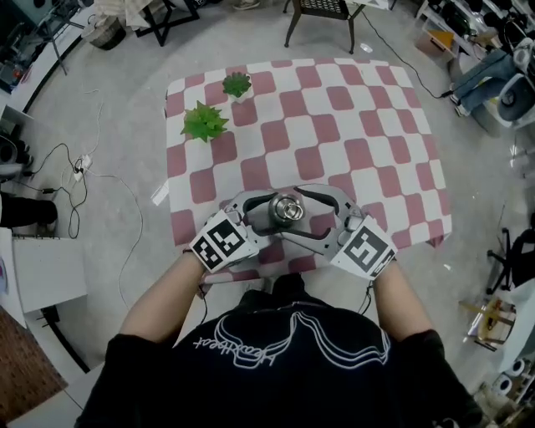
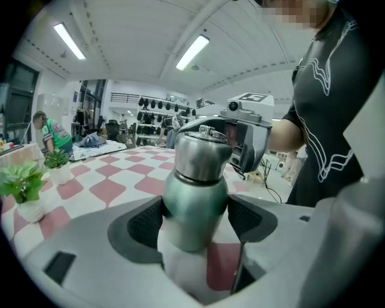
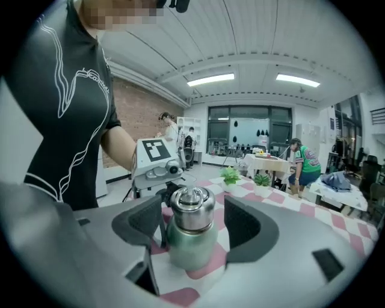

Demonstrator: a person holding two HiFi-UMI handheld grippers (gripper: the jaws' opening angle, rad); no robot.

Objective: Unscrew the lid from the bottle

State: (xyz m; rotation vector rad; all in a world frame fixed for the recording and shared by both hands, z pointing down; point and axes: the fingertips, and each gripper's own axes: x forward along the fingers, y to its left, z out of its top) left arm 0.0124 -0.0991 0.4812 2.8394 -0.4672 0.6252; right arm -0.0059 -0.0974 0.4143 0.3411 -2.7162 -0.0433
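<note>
A green metal bottle (image 1: 287, 209) with a silver lid (image 3: 191, 207) stands upright near the front edge of the checkered table (image 1: 359, 125). My left gripper (image 2: 195, 219) is shut on the bottle's green body (image 2: 195, 204), both pads pressing its sides below the lid (image 2: 201, 153). From the opposite side my right gripper (image 3: 192, 225) stands open around the lid and neck, with a gap between each pad and the metal. In the head view the left gripper (image 1: 266, 216) and right gripper (image 1: 309, 216) meet around the bottle.
Two small potted green plants (image 1: 205, 123) (image 1: 237, 84) stand at the table's far left. A dark chair (image 1: 322, 12) is beyond the far edge. Cables (image 1: 79, 167) lie on the floor at left. People stand by another table (image 3: 267, 162) in the background.
</note>
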